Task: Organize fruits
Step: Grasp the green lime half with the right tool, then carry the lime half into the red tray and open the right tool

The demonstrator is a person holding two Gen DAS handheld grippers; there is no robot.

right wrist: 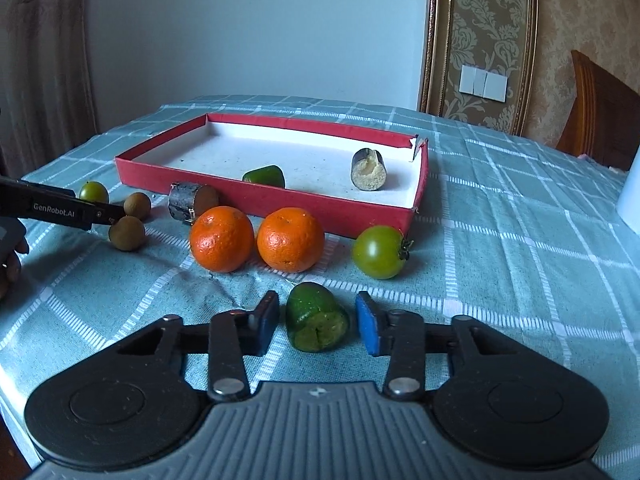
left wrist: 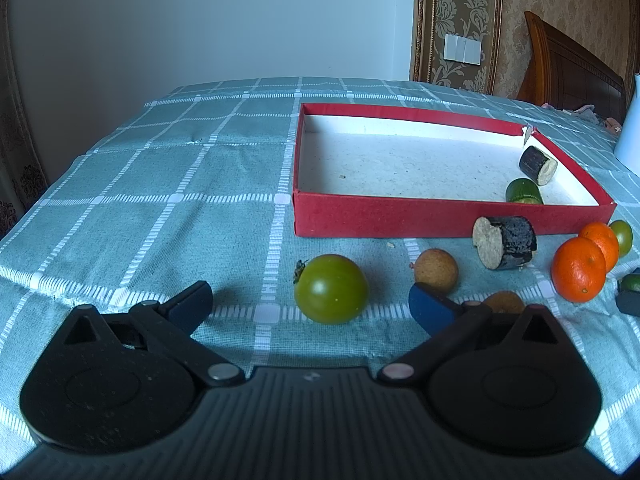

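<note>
Straddling the green cut piece (right wrist: 316, 320) with pads not quite touching, the right gripper (right wrist: 318, 322) could squeeze it off-centre and squirt it sideways across the cloth.

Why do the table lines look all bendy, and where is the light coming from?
In both wrist views the fisheye lens curves the checked tablecloth lines and darkens the picture corners. In the right wrist view, each orange and the green tomato shows a pale shine on top, so light falls from above; the red box floor looks bright white. Both views are sharp, with no blur.
</note>
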